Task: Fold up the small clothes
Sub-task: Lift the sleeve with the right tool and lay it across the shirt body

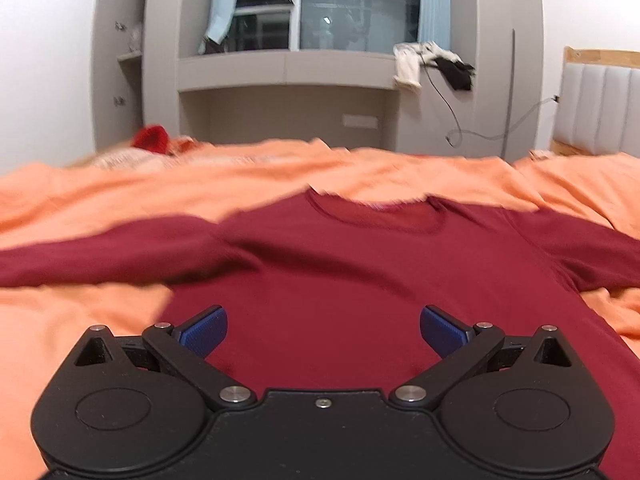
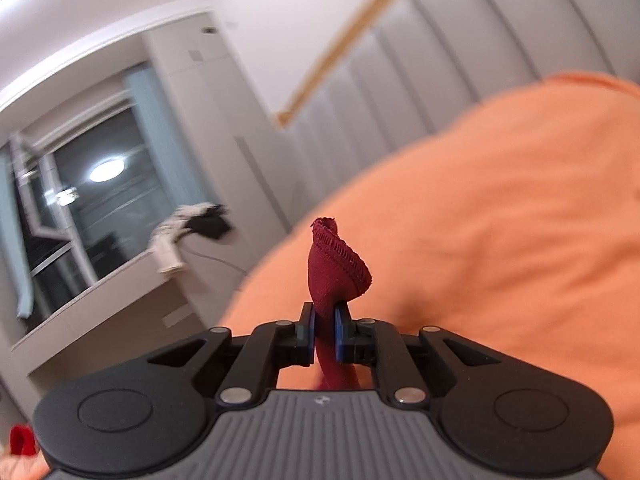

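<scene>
Maroon shirt (image 1: 360,264) cuff pinched in the right gripper (image 2: 323,334) jaws; left gripper (image 1: 323,332) wide; lift slowly, keeping sleeve taut.

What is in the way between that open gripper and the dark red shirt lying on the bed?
Nothing visible. The left gripper hangs open right over the dark red shirt, which lies spread on the orange bedcover. The right gripper is already shut on the shirt's hemmed edge.

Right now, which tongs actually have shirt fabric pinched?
The right tongs: their blue pads are closed on a hemmed edge of the maroon shirt. The left tongs hang open above the shirt body, gripping nothing.
</scene>
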A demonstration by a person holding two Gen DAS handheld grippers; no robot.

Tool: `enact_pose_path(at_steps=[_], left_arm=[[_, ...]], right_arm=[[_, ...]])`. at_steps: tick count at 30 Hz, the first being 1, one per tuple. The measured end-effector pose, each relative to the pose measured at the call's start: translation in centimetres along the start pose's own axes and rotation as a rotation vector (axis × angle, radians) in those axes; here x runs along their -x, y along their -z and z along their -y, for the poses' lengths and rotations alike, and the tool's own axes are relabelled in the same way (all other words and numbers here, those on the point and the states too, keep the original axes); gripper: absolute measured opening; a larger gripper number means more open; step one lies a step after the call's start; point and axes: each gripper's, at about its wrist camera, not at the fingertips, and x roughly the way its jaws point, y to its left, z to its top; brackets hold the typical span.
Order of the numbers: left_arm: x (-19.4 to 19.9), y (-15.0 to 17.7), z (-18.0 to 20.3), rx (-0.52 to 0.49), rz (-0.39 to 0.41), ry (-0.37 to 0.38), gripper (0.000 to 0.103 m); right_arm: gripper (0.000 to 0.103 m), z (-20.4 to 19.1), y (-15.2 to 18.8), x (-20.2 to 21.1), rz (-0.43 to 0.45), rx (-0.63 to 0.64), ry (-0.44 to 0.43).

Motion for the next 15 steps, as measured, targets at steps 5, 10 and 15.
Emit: enact_pose_path(at_steps=[5, 10, 15], left_arm=[[0.8, -1.4, -2.3, 0.06, 0.032, -0.035, 0.102], [1.3, -2.0, -4.6, 0.139, 0.055, -0.127, 0.102], [2.0, -2.6, -6.3, 0.187, 0.091, -0.148, 0.102]], right_arm=[[0.01, -7.7, 0.7, 1.9, 0.019, 0.169, -0.167], [0.01, -15.4, 2.8, 2.6, -0.029, 0.334, -0.347], [0.01, -21.8, 6.3, 5.2, -0.108, 0.478, -0.536]])
